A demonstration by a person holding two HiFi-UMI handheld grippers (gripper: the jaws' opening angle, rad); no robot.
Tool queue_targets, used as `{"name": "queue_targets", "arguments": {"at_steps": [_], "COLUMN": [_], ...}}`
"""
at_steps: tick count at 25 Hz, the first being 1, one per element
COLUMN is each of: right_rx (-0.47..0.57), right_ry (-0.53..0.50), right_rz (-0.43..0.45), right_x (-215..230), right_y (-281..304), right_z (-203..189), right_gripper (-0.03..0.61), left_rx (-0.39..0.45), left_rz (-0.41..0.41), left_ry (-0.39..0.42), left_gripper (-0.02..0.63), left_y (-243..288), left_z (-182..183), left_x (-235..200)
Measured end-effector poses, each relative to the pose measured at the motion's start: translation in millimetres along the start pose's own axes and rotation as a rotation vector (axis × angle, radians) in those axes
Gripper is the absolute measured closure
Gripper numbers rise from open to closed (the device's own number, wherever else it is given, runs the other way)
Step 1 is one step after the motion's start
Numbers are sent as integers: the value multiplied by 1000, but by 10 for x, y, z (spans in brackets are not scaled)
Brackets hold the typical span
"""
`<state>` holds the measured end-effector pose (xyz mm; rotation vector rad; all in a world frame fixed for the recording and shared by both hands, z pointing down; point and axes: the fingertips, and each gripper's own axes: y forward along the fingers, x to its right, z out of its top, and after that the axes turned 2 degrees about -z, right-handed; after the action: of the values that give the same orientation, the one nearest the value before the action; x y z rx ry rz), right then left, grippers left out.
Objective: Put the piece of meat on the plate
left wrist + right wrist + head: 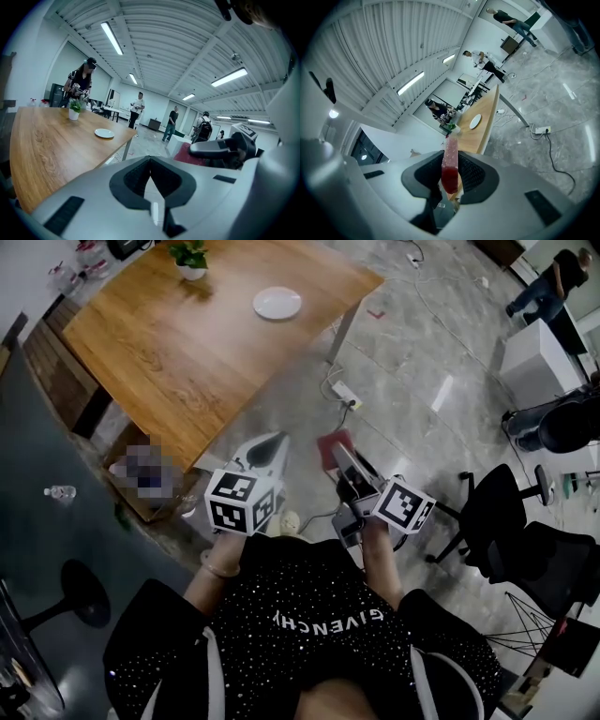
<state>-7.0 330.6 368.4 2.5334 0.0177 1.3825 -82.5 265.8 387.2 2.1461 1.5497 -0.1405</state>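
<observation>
A white plate (277,303) lies near the far edge of the wooden table (178,343); the left gripper view shows the plate (104,133) and so does the right gripper view, plate (475,121). My right gripper (339,460) is shut on a red piece of meat (334,444), held over the floor short of the table. In its own view the right gripper (451,176) clamps the meat (451,161), which sticks up between the pads. My left gripper (272,442) hovers beside it, shut with nothing in it; its tips (150,161) meet.
A potted plant (191,257) stands at the table's far end. A power strip (345,395) and cables lie on the floor past the table leg. Black office chairs (497,512) and a white cabinet (536,357) stand to the right. People stand in the background.
</observation>
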Motion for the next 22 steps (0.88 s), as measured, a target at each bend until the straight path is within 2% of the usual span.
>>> {"name": "queue_targets", "arguments": {"at_steps": [8,13,22], "right_rx": [-7,-19,-23], "right_ry": [-8,6,11], "right_rz": [-14,-22,-25], "right_x": [122,215,247], "right_y": [310,663,1372], "right_z": [268,483,1045], "right_gripper": [483,483,483], "left_rx": [-2,-8,5], "left_rz": [7,11,4], "left_ry": [27,-3,-10], "left_gripper": [606,606,606], "left_y": [333,634,1207], "left_z": [220,379,902], "left_x": [-247,-548,-1057]}}
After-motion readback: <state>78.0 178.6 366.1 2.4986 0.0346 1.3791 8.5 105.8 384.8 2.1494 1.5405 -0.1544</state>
